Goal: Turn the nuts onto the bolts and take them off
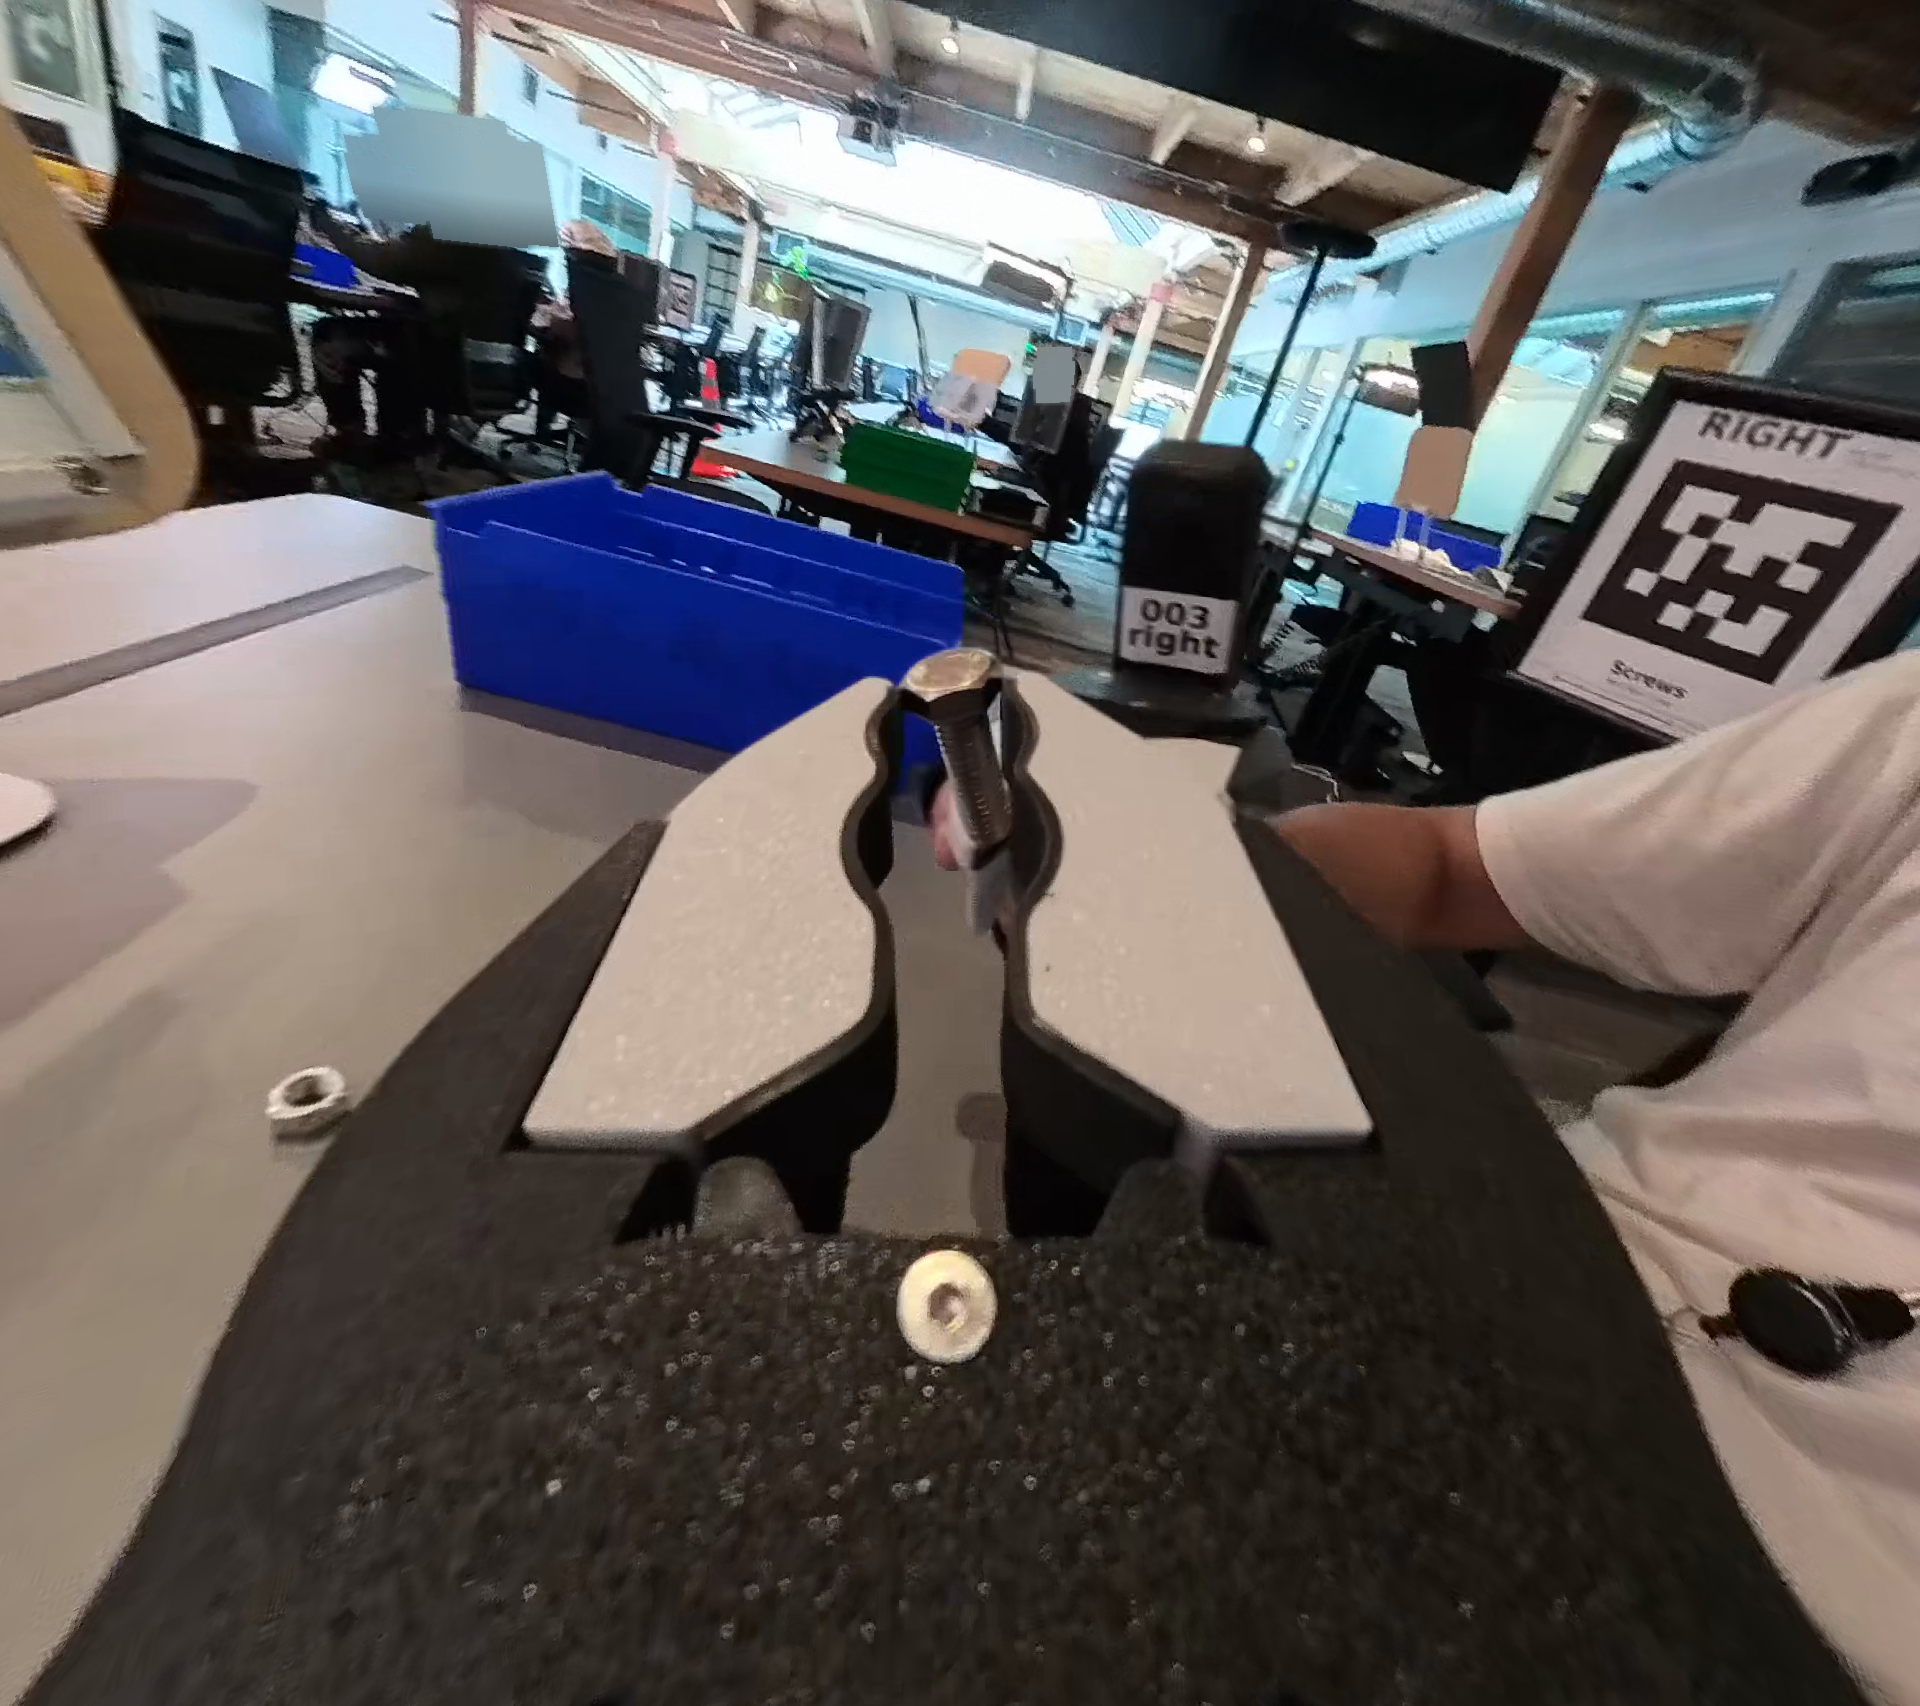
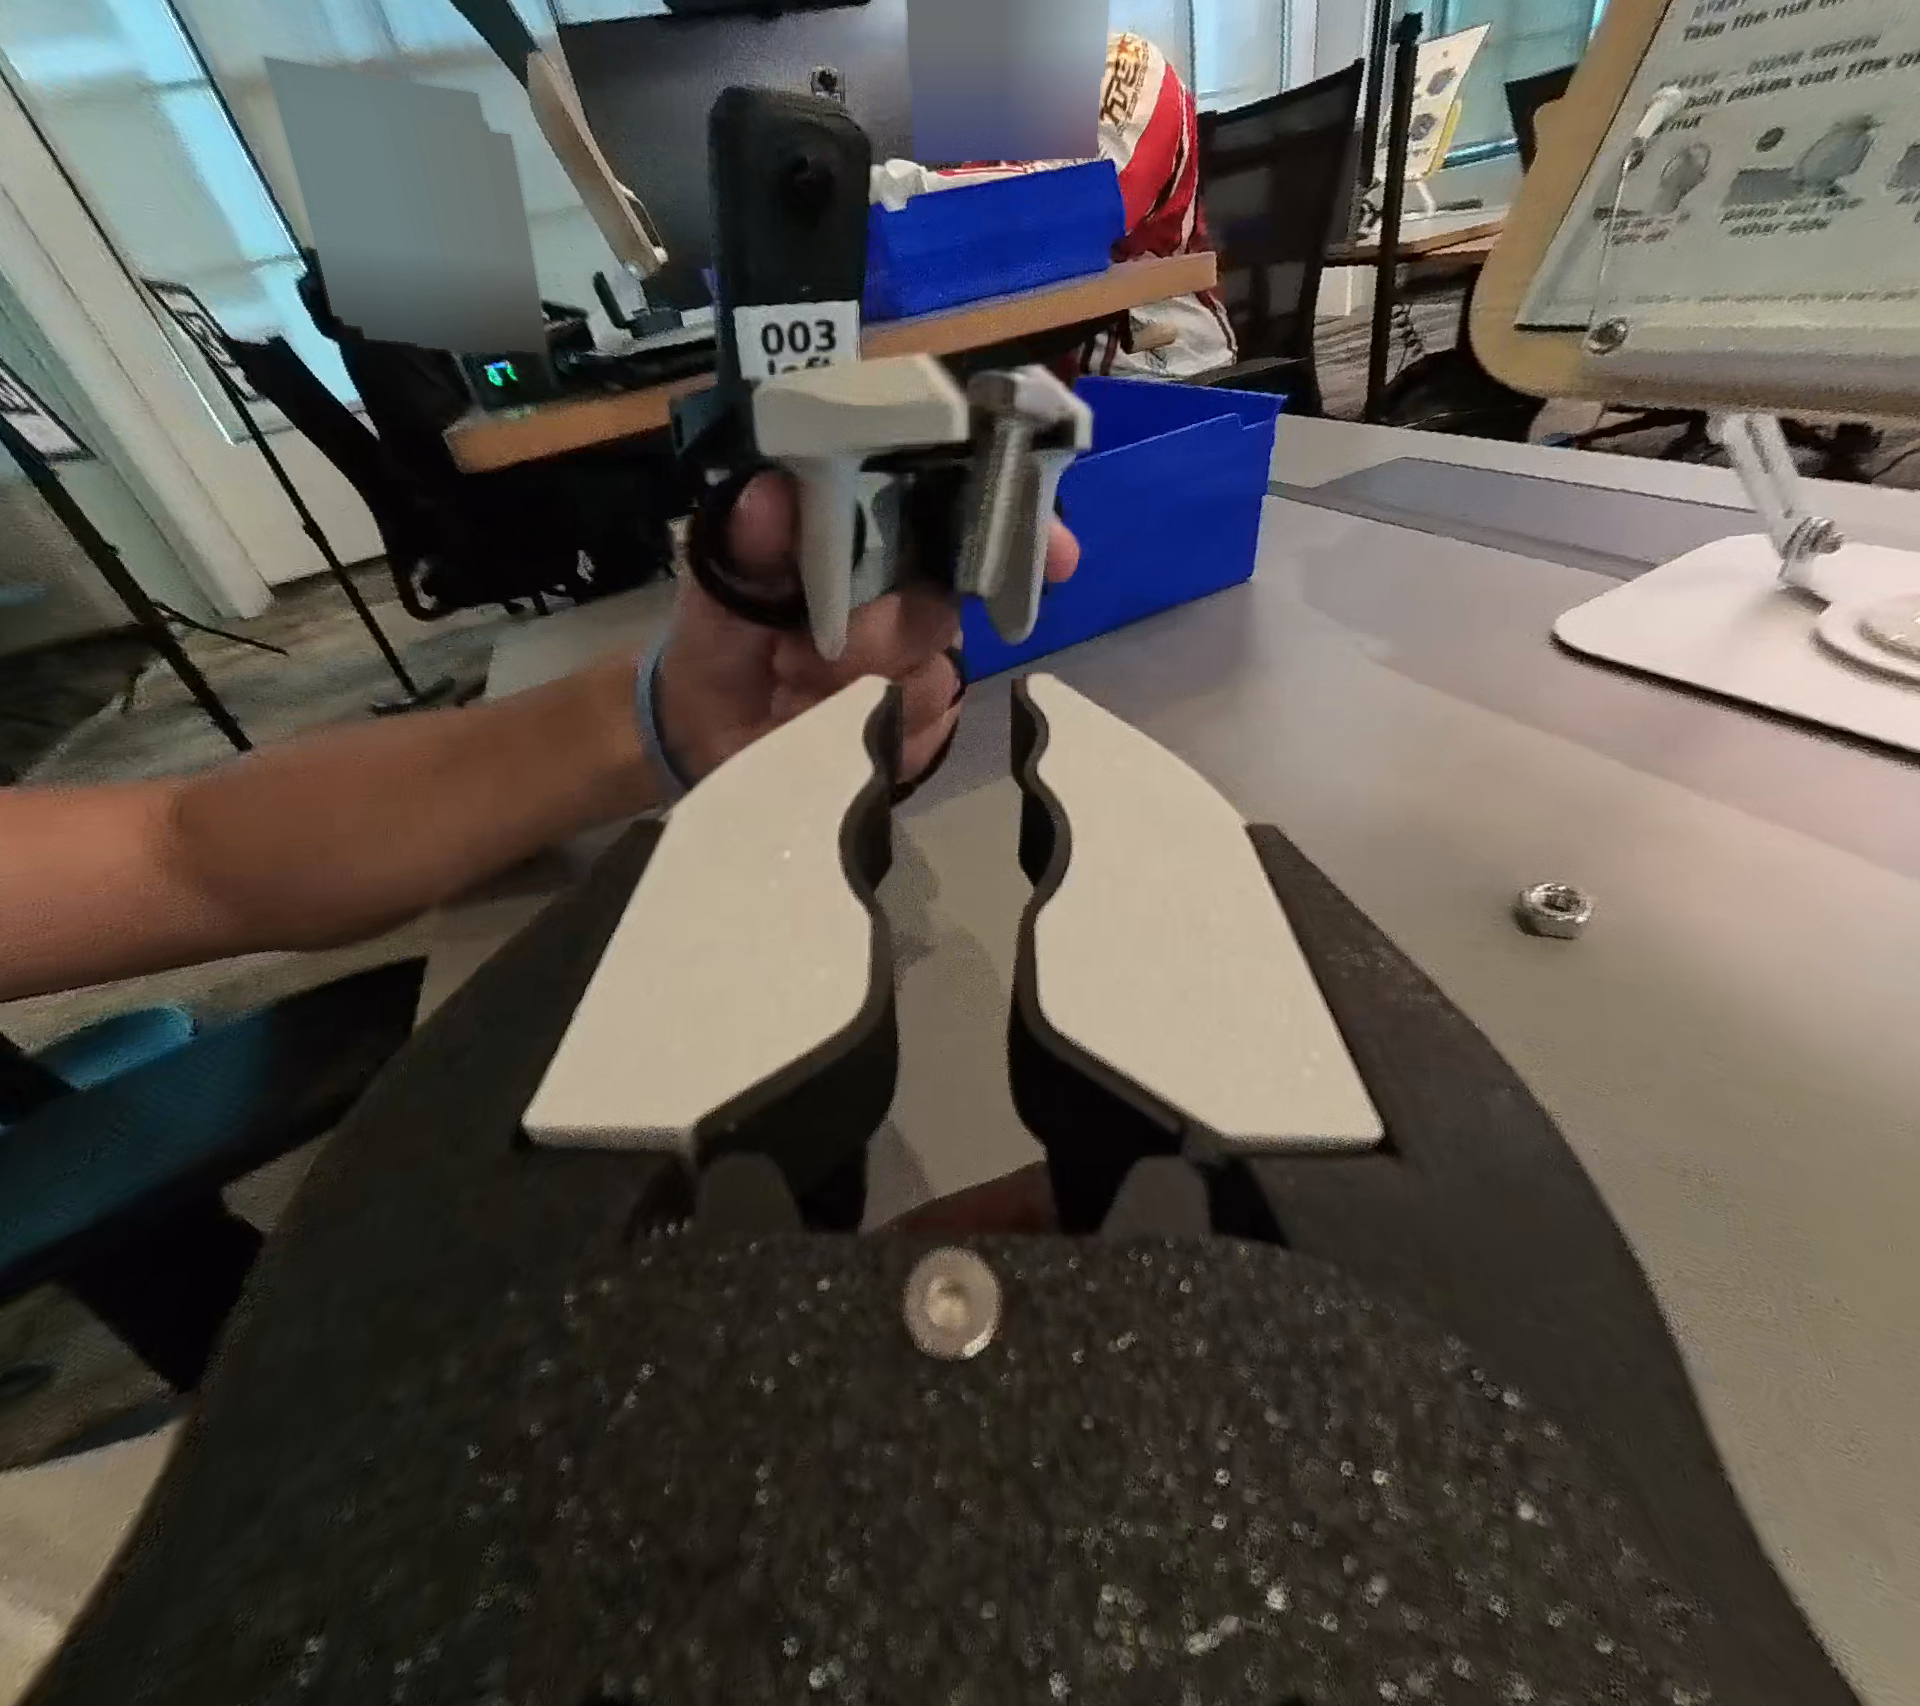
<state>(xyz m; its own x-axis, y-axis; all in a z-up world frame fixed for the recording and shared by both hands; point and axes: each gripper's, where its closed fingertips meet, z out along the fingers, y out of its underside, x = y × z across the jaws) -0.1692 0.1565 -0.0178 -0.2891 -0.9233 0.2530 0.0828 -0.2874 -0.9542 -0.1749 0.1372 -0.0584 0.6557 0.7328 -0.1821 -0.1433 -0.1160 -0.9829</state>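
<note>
My left gripper (image 1: 948,706) is shut on a steel hex bolt (image 1: 971,773), held at the fingertips above the grey table (image 1: 312,877) with its head up and its shank hanging down. The right wrist view shows the same gripper (image 2: 923,638) in a hand, with the bolt (image 2: 1003,493) lying against one finger. My right gripper (image 2: 951,700) is open and empty, facing the left gripper from just below. A loose steel nut (image 1: 304,1100) lies on the table to my left; it also shows in the right wrist view (image 2: 1553,908).
A blue plastic bin (image 1: 675,607) stands on the table behind the grippers, also in the right wrist view (image 2: 1143,513). An instruction sheet on a white stand (image 2: 1745,628) is at the right. A marker sign (image 1: 1745,576) stands by the person's sleeve (image 1: 1714,877). About 5 cm separates my left fingertips from my right. Left tips and right tips are each some 20 cm from the loose steel nut (image 1: 304,1100). Seen from the right wrist view (image 2: 1544,896) as well.
</note>
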